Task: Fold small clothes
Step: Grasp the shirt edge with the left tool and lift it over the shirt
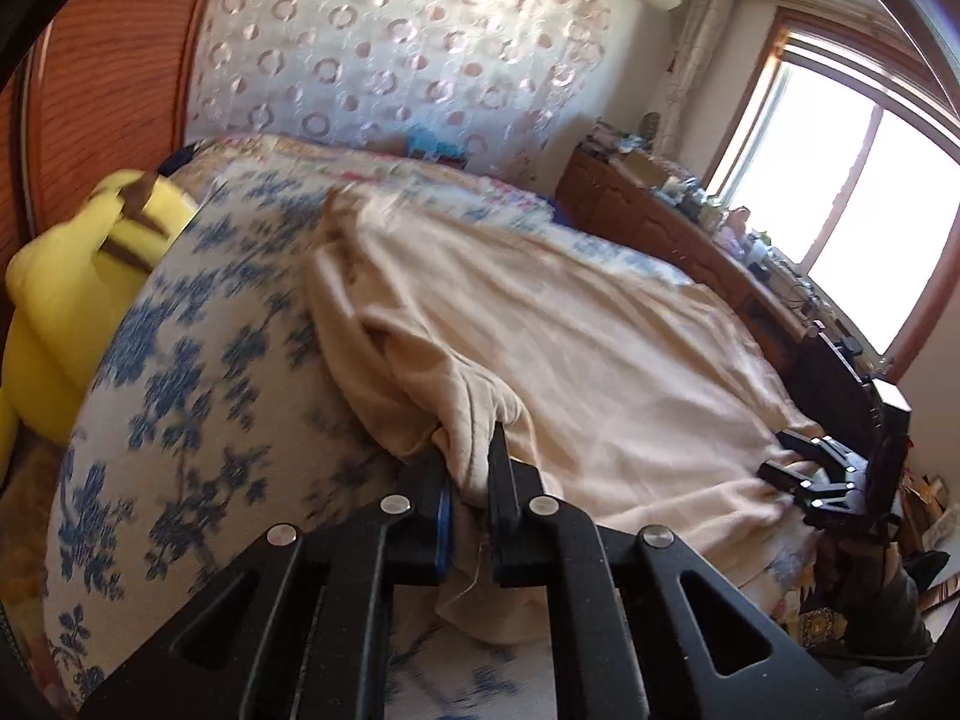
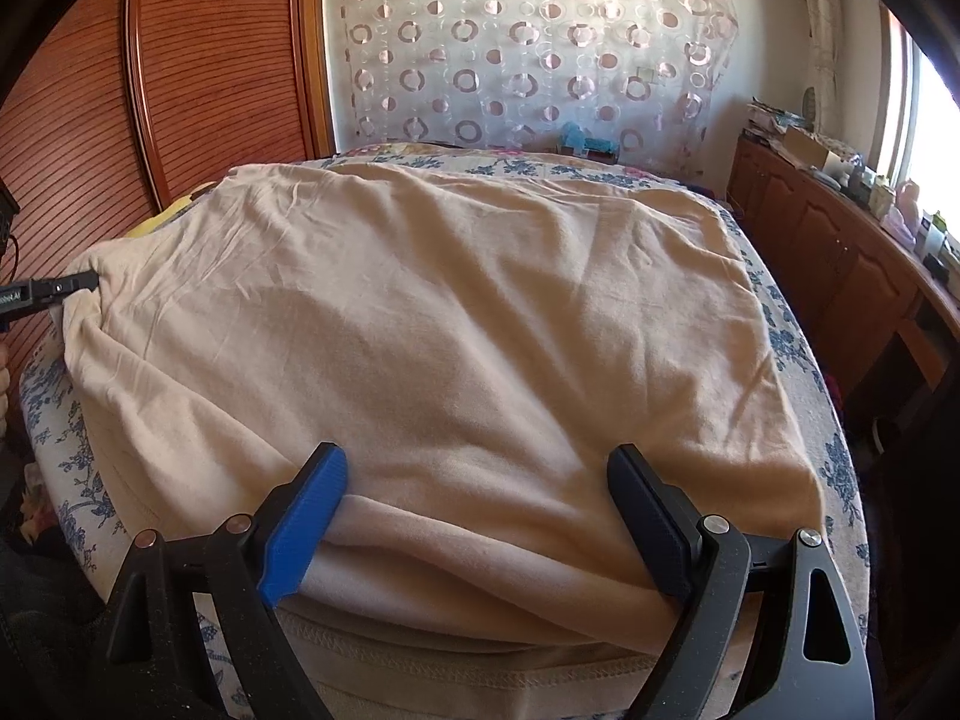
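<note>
Right now your left gripper (image 1: 474, 468) is clenched on a bunched edge of the cream garment (image 2: 432, 312) spread over the floral bed (image 2: 840, 468), while your right gripper (image 2: 480, 516) fingers straddle its near fold, released.

Bedroom. Bed (image 2: 798, 360) under a white spread with blue floral print. Reddish wooden ribbed panel (image 2: 198, 60) at left. Sheer curtain (image 2: 528, 48) with pink circles across the far wall. Low wooden cabinet (image 2: 840, 258) along the right wall, its top cluttered. Bright sunlit window (image 1: 852, 204), wood-framed. Yellow plush toy (image 1: 78, 288) beside the bed.
</note>
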The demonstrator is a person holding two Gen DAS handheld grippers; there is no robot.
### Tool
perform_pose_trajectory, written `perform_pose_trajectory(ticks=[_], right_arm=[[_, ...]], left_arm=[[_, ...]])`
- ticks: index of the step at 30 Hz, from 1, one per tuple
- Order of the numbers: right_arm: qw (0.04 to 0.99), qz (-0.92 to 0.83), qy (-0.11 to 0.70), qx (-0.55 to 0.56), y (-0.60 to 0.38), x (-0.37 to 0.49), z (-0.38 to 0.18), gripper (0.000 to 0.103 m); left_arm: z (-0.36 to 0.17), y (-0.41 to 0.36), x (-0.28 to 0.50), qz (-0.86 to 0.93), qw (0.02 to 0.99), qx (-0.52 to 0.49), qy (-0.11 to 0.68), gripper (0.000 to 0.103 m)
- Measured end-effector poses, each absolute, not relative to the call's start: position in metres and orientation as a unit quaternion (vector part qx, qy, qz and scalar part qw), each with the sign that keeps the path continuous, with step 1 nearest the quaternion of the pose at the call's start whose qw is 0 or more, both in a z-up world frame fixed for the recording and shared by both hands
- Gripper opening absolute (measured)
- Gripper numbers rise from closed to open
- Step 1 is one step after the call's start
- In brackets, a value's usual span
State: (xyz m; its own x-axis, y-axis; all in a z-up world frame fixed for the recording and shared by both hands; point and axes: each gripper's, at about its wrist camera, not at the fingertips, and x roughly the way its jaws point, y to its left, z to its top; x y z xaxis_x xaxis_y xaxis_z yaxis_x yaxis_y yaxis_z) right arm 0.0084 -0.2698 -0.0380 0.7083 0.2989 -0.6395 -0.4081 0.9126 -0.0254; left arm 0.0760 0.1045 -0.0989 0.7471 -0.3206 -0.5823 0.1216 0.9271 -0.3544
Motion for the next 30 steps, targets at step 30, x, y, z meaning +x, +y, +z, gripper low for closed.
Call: perform_pose_trajectory(ticks=[30], right_arm=[[0.957, 0.093, 0.274, -0.002, -0.351, -0.043, -0.015, 0.090]], left_arm=[[0.006, -0.159, 0.143, -0.375, 0.879, 0.013, 0.294, 0.010]])
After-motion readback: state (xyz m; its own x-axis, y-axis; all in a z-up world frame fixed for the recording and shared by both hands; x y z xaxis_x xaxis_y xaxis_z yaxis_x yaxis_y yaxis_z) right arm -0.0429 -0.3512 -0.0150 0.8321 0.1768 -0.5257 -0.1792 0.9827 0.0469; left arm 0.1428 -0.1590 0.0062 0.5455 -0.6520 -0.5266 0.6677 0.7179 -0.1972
